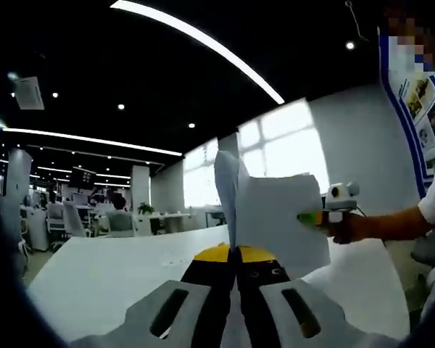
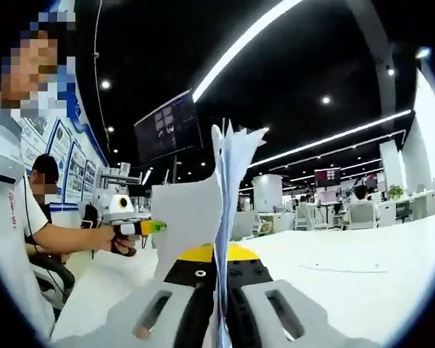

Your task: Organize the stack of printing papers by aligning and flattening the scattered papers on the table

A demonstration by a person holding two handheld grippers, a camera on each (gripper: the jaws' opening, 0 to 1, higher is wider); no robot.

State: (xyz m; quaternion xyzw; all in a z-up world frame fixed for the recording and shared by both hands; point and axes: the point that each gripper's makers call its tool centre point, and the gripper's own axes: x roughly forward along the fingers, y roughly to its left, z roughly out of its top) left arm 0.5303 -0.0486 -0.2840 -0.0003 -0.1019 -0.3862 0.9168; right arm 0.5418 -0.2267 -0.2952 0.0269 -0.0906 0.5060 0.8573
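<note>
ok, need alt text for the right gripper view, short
The right hand-held gripper is shut on an upright stack of white printing papers, edge-on above a white table. At left, a person's hand holds the left hand-held gripper against the same sheets.

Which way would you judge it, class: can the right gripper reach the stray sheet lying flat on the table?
Probably not yet: the right gripper is shut on the upright paper stack, so the flat sheet on the table must wait.
</note>
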